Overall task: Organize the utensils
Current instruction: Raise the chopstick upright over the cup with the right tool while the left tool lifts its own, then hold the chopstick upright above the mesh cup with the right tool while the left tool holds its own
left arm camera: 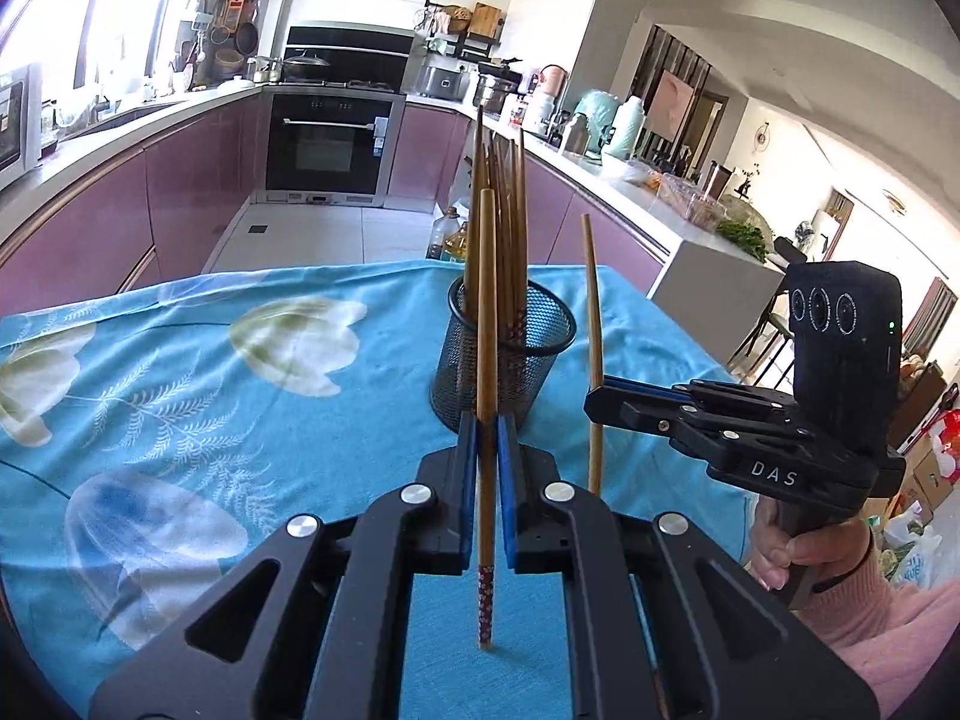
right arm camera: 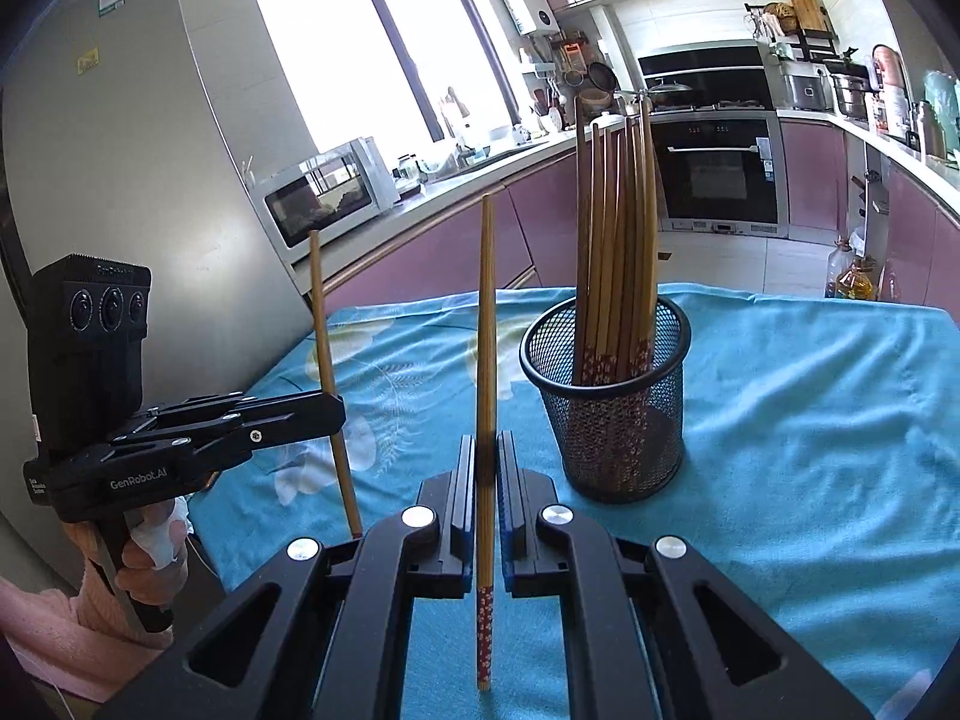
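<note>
A: So, which step is this?

B: Mid-task, I'd judge. The left gripper [left arm camera: 487, 420] is clenched on one chopstick [left arm camera: 486, 360], held upright at frame centre. The right gripper [right arm camera: 486, 450] pinches a second chopstick [right arm camera: 486, 390] the same way. The mesh holder [left arm camera: 504, 354], just above centre, already stands full of chopsticks [right arm camera: 612, 252] on the blue cloth [left arm camera: 210, 390].

A: And the next move?

B: Probably lifting each stick over the rim and lowering it in, patterned end down, without knocking the bundle.

A: Anything unclear?

B: Whether the held sticks' lower tips touch the cloth, I can't tell. The holder's base is partly hidden behind the left gripper's fingers [left arm camera: 467, 456], and no loose utensils show anywhere.
</note>
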{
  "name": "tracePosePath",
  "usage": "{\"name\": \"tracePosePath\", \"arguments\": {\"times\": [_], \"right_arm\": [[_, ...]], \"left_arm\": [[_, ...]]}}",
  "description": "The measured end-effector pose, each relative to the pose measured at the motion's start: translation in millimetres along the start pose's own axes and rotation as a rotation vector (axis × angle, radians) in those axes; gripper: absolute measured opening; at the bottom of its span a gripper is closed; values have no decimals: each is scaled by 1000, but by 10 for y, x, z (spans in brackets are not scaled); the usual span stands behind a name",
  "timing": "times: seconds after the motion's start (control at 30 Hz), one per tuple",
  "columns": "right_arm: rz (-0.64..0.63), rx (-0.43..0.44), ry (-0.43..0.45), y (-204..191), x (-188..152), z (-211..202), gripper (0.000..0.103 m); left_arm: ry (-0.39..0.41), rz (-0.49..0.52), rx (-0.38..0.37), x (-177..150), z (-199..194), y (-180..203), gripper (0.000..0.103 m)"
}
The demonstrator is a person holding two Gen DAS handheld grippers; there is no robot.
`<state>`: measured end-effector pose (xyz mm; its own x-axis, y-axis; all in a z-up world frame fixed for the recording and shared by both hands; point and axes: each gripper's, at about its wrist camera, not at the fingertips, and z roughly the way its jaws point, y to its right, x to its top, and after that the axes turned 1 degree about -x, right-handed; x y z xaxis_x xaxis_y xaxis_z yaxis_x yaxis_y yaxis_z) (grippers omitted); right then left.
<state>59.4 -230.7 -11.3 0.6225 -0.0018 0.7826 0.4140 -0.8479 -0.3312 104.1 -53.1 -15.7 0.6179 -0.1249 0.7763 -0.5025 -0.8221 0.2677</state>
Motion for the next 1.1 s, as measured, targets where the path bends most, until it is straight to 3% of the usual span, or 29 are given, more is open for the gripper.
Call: {"name": "tracePosePath", "arguments": {"times": [0.5,1.1], "right_arm": [[-18,-6,74,32,210,-159,6],[-27,-13,102,25,275,-250,6]], "left_arm": [[55,7,-24,169,-67,83,7],[73,43,11,250,-51,178,7]]}}
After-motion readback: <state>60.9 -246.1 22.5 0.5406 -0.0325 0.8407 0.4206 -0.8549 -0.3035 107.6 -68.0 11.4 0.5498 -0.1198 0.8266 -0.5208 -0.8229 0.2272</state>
